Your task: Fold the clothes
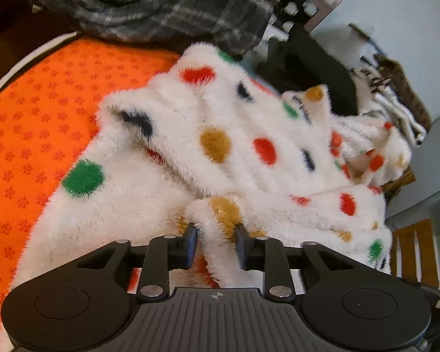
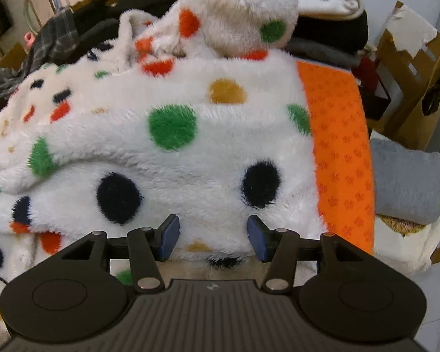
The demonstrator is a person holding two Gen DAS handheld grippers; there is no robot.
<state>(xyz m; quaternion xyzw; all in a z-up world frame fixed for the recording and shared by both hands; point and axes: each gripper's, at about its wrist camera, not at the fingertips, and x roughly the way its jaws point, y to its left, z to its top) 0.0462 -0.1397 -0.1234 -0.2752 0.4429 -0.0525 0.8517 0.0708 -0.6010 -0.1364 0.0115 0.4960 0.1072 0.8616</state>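
A fluffy white fleece garment with red, green, ochre and navy dots [image 1: 234,146] lies bunched on an orange mat [image 1: 38,102]. My left gripper [image 1: 216,243] points down at its near edge. A raised fold with an ochre dot stands between the jaws, touching the right pad, with a thin gap at the left pad. In the right wrist view the same fleece [image 2: 205,161] lies in thick layers, one part heaped at the back. My right gripper [image 2: 214,240] hovers open over the near layer, jaws wide, nothing pinched between them.
A grey plaid garment [image 1: 161,8] lies behind the fleece, with dark clothes [image 1: 314,67] and more piled laundry to the right. In the right wrist view, a folded grey cloth [image 2: 404,182] rests beside the orange mat [image 2: 340,146], with a brown paper bag [image 2: 419,88] behind.
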